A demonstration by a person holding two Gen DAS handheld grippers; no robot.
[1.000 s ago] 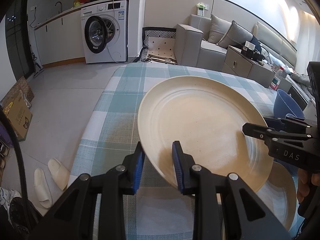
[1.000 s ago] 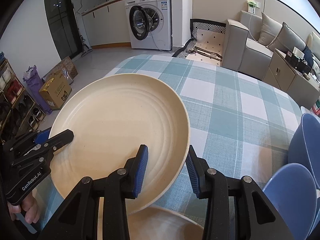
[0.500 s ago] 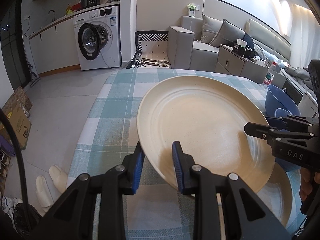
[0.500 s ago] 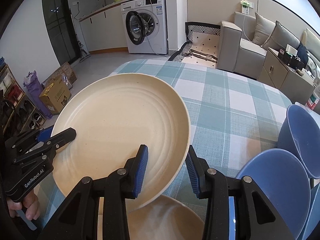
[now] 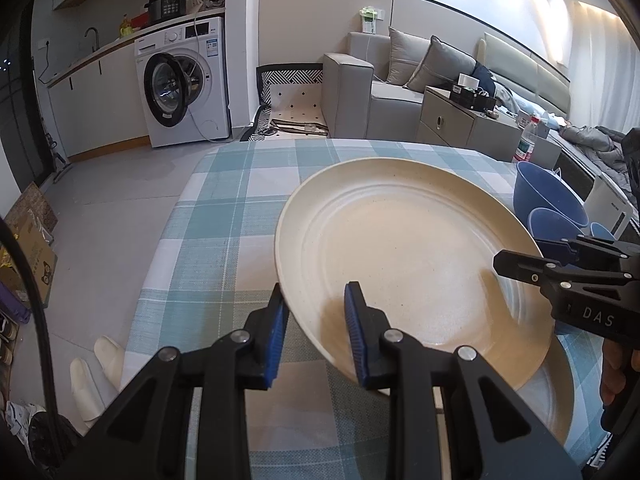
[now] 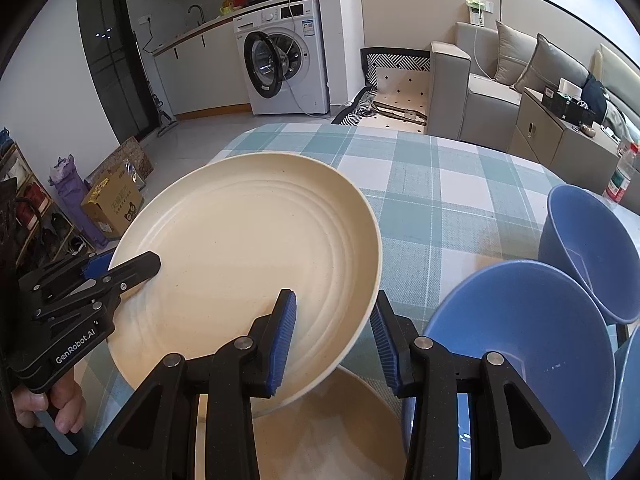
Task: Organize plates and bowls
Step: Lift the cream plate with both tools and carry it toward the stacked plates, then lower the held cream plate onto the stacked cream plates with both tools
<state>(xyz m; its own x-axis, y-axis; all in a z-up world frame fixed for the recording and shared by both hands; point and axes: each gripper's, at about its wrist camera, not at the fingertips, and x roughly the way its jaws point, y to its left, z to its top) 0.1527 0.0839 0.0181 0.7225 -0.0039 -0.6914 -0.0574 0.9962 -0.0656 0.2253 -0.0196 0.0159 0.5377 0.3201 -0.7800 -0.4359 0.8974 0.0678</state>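
Both grippers clamp one plate (image 5: 404,256): left gripper (image 5: 316,332) at its 7 o'clock rim, right gripper (image 6: 334,340) at 5 o'clock. It faces up, tilted, round, above a second plate (image 6: 320,432) on the counter (image 6: 432,184).

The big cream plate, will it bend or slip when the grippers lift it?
The cream plate probably stays stiff: it looks flat and unbent though held only at its rim. Its smooth, glossy surface might slip, so the left gripper and right gripper holding opposite edges likely helps.

We see a matt, speckled cream plate (image 5: 404,248) with ridged rings, smooth blue plastic bowls (image 6: 524,340), woven checked cloth (image 5: 224,216) on the counter, and ribbed blue pads (image 6: 286,336).
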